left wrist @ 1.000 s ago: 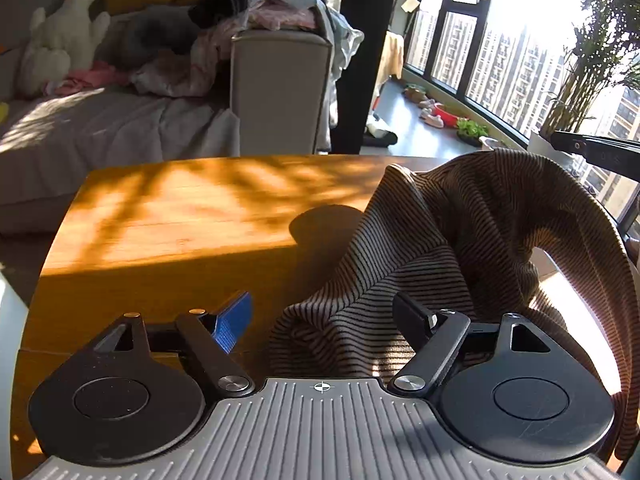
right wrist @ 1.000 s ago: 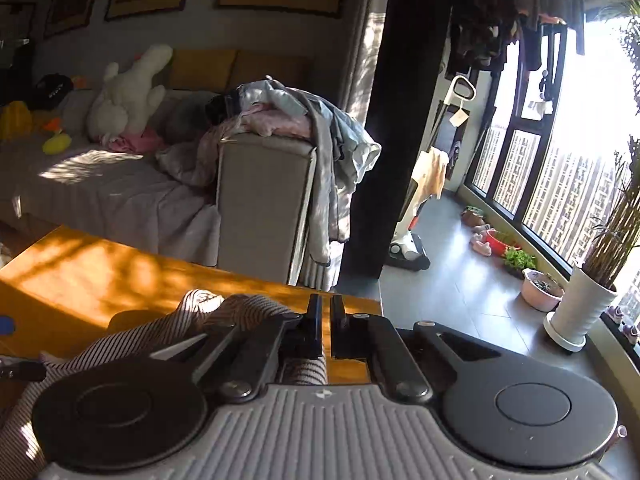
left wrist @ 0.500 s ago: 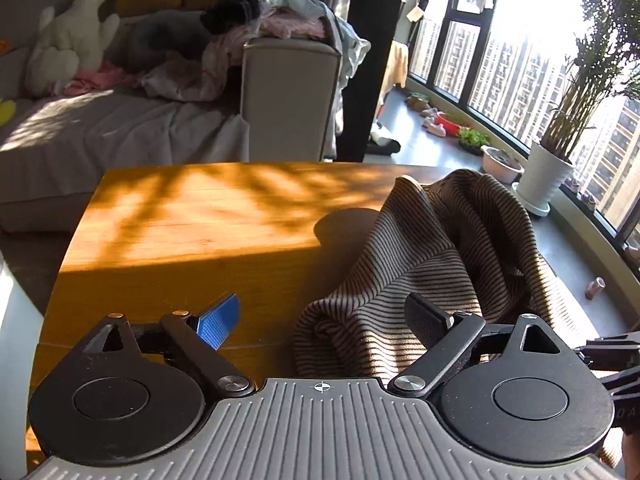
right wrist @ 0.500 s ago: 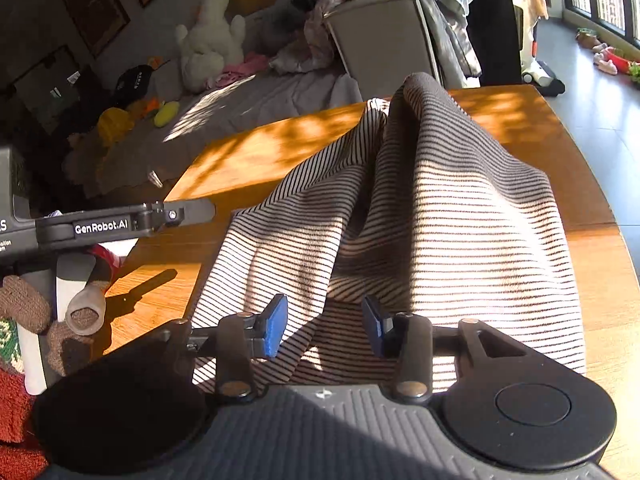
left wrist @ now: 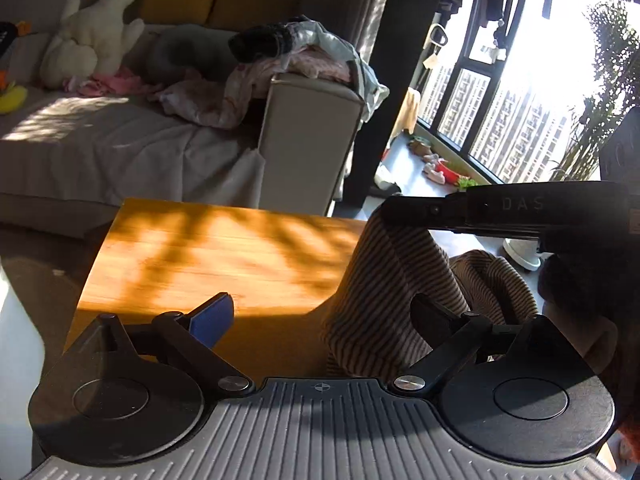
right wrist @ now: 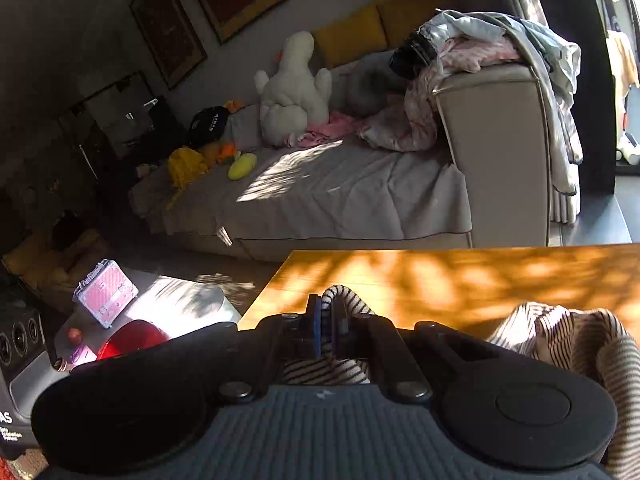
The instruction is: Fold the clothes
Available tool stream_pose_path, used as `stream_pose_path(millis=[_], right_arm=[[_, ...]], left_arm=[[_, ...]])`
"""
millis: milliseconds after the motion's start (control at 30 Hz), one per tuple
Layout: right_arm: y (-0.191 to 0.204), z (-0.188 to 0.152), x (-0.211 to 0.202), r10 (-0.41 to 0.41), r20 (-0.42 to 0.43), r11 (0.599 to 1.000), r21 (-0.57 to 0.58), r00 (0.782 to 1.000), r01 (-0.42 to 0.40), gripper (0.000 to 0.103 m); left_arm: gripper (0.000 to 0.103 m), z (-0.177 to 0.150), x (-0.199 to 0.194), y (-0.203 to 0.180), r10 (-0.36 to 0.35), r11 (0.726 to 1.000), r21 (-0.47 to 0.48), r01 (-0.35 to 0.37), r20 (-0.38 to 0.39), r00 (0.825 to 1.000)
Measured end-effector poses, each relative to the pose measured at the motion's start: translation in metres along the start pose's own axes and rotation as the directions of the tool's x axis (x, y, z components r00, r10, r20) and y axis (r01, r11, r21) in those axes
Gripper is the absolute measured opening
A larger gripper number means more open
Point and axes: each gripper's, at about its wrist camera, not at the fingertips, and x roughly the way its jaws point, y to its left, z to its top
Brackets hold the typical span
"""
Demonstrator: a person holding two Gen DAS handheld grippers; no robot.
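While sunlight dapples the wooden desk (left wrist: 208, 248), the left claw (left wrist: 320, 316) stands spread wide above its near edge, its jaws having just been opening further; the blue-padded finger (left wrist: 212, 318) hangs over bare wood, and the other finger (left wrist: 432, 312) lies against a hanging fold of the striped garment (left wrist: 384, 300) without pinching it. That garment rises in a peak toward the right of the left wrist view, where the right claw (right wrist: 326, 328) comes in from the side and lifts the cloth off the desk, the rest slumping in a heap behind and to the right. Seen from its own camera, the right claw is clamped tight on a small loop of the striped cloth that pokes up between the pads, its jaws having opened and closed again just now. More of the garment lies bunched at the lower right of that view, on the desk. Beyond the desk stand a covered sofa (right wrist: 340, 192) with a white plush toy (right wrist: 294, 88) and a pile of clothes (right wrist: 480, 48) on its arm.
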Motion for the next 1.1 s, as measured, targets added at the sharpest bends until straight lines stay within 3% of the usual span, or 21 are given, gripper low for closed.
stream_pose_path(millis=[200, 267, 367, 433, 500, 567, 667, 700, 733, 767, 800, 833, 867, 967, 1100], right_arm=[[0.004, 0.004, 0.052, -0.016, -0.079, 0.998, -0.069, 0.997, 0.010, 0.007], [0.001, -0.002, 0.045, -0.063, -0.077, 0.993, -0.107, 0.995, 0.055, 0.009], [-0.013, -0.015, 0.017, -0.192, -0.041, 0.966, -0.186, 0.980, 0.182, 0.021], [-0.023, -0.029, -0.010, -0.326, 0.013, 0.908, -0.273, 0.945, 0.317, 0.031], [-0.037, -0.047, -0.033, -0.448, 0.057, 0.824, -0.362, 0.892, 0.436, 0.057], [-0.058, -0.063, -0.050, -0.511, 0.035, 0.795, -0.361, 0.859, 0.487, 0.067], [-0.091, -0.081, -0.067, -0.562, -0.038, 0.797, -0.293, 0.827, 0.528, 0.067], [-0.102, -0.089, -0.072, -0.561, -0.053, 0.805, -0.267, 0.826, 0.530, 0.065], [-0.109, -0.092, -0.075, -0.538, -0.061, 0.825, -0.243, 0.841, 0.510, 0.057], [-0.114, -0.094, -0.078, -0.500, -0.069, 0.852, -0.216, 0.863, 0.476, 0.029], [-0.115, -0.094, -0.080, -0.485, -0.064, 0.864, -0.191, 0.872, 0.467, 0.018], [-0.114, -0.092, -0.083, -0.483, -0.044, 0.864, -0.183, 0.874, 0.468, 0.015], [-0.114, -0.088, -0.087, -0.486, -0.003, 0.861, -0.174, 0.874, 0.478, 0.010], [-0.136, -0.072, -0.102, -0.475, 0.055, 0.878, -0.038, 0.878, 0.477, 0.010], [-0.167, -0.077, -0.096, -0.531, 0.019, 0.847, 0.037, 0.847, 0.530, 0.011]], left_arm=[[0.099, -0.002, 0.027, 0.006, 0.030, 0.999, 0.017, -0.030, -0.040, 0.999], [0.098, -0.003, 0.039, 0.006, 0.041, 0.999, 0.017, -0.040, -0.058, 0.997], [0.098, -0.005, 0.053, 0.006, 0.034, 0.999, 0.006, -0.034, -0.069, 0.997], [0.098, -0.004, 0.056, 0.003, 0.024, 1.000, 0.007, -0.024, -0.055, 0.998], [0.097, -0.002, 0.060, -0.002, 0.017, 1.000, 0.025, -0.015, -0.045, 0.999], [0.095, -0.002, 0.067, -0.008, 0.019, 0.999, 0.044, -0.017, -0.049, 0.999], [0.084, -0.003, 0.082, -0.018, 0.022, 0.997, 0.076, -0.017, -0.069, 0.997], [0.075, -0.005, 0.086, -0.021, 0.026, 0.996, 0.089, -0.019, -0.074, 0.997], [0.061, -0.007, 0.090, -0.024, 0.037, 0.994, 0.105, -0.029, -0.078, 0.996], [0.055, -0.009, 0.094, -0.028, 0.050, 0.992, 0.122, -0.040, -0.081, 0.995], [0.042, -0.010, 0.096, -0.029, 0.060, 0.990, 0.132, -0.049, -0.084, 0.995], [0.034, -0.010, 0.098, -0.029, 0.076, 0.989, 0.137, -0.064, -0.083, 0.994], [0.032, -0.010, 0.099, -0.028, 0.096, 0.986, 0.141, -0.084, -0.077, 0.992], [0.026, -0.005, 0.100, -0.019, 0.165, 0.976, 0.150, -0.155, -0.057, 0.985], [0.026, 0.004, 0.098, -0.001, 0.203, 0.974, 0.119, -0.195, -0.058, 0.978]])
